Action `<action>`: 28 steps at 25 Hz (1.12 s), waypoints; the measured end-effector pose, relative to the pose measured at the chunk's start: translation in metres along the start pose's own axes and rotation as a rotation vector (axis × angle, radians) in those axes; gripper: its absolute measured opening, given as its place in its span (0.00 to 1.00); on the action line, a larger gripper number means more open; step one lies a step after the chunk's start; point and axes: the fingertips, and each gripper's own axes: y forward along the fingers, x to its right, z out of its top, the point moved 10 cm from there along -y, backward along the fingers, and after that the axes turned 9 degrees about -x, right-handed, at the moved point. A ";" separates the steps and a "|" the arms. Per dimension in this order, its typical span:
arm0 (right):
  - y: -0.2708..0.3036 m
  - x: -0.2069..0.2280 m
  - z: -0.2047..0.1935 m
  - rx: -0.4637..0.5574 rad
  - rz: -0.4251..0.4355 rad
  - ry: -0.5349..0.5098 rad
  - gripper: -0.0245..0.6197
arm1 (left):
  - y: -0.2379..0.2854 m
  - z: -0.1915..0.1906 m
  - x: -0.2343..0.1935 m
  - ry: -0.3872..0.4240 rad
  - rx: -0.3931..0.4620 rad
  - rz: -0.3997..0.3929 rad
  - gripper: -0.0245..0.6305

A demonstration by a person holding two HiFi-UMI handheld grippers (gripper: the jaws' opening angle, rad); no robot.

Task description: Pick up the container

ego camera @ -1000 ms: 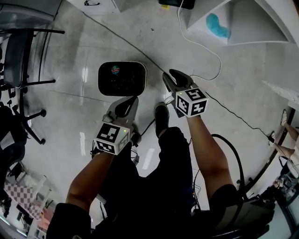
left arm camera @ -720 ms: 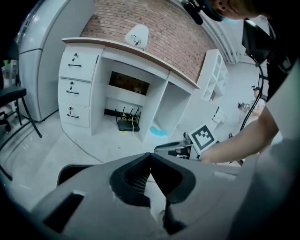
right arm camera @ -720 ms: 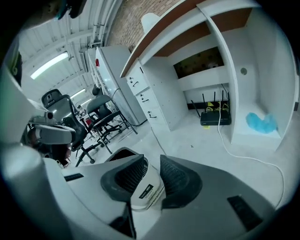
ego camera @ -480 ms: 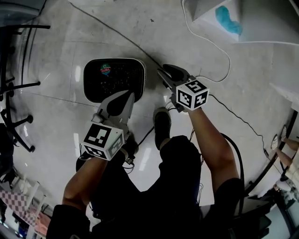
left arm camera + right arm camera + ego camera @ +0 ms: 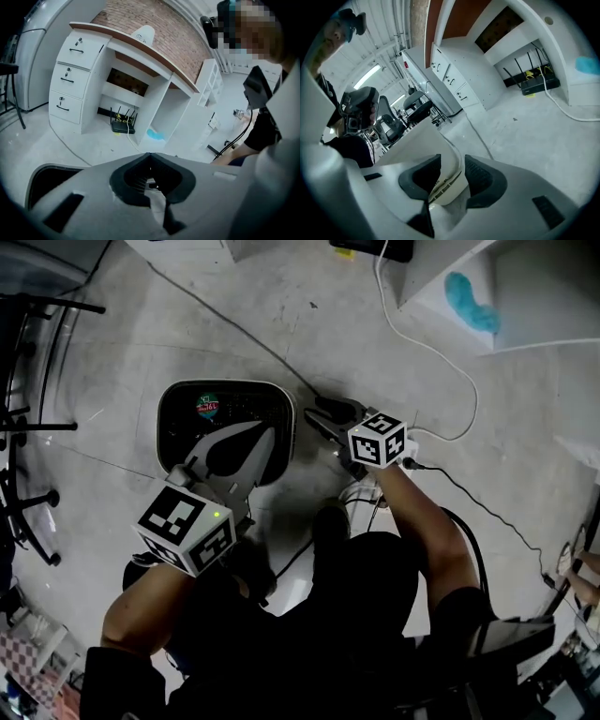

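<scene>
A white container [image 5: 225,382] with a dark inside stands on the grey floor, with a small colourful item [image 5: 208,407] in it. My right gripper [image 5: 315,414] is low at the container's right rim. In the right gripper view the white rim [image 5: 440,154] lies between the jaws of the right gripper [image 5: 452,159]. Those jaws have just been opening, and the pads stand off the rim on both sides. My left gripper [image 5: 269,432] hovers over the container's near right part, shut on nothing. In the left gripper view its tips [image 5: 150,153] meet and the container's dark edge [image 5: 47,176] shows at lower left.
A white desk with drawers [image 5: 75,79] stands ahead, with a black router [image 5: 123,126] and a blue thing [image 5: 473,301] under it. A white cable [image 5: 441,362] and a black cable [image 5: 234,324] run over the floor. Office chair legs [image 5: 28,427] are at left. The person's shoe [image 5: 328,521] is near the container.
Both grippers have sunk toward the container. The right gripper has come down onto the right rim and its jaws have spread wider. The left gripper has stayed shut.
</scene>
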 end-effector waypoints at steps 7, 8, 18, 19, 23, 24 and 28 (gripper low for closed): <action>0.036 0.027 -0.025 0.030 0.147 0.104 0.25 | 0.002 -0.015 0.003 0.056 -0.010 0.034 0.05; 0.040 0.030 -0.025 0.046 0.175 0.135 0.25 | 0.001 -0.017 0.003 0.050 -0.013 0.037 0.05; 0.070 0.049 -0.039 0.023 0.414 0.251 0.25 | 0.001 -0.025 -0.002 0.066 -0.034 0.033 0.05; 0.071 0.051 -0.040 0.021 0.439 0.258 0.25 | 0.002 -0.025 -0.002 0.066 -0.033 0.028 0.05; 0.076 0.056 -0.042 0.018 0.521 0.301 0.25 | 0.003 -0.026 -0.003 0.073 -0.029 0.012 0.05; 0.077 0.056 -0.044 0.016 0.533 0.309 0.25 | 0.003 -0.028 -0.003 0.071 -0.034 0.012 0.05; 0.075 0.057 -0.043 0.001 0.532 0.315 0.20 | 0.005 -0.027 -0.003 0.076 -0.051 0.007 0.05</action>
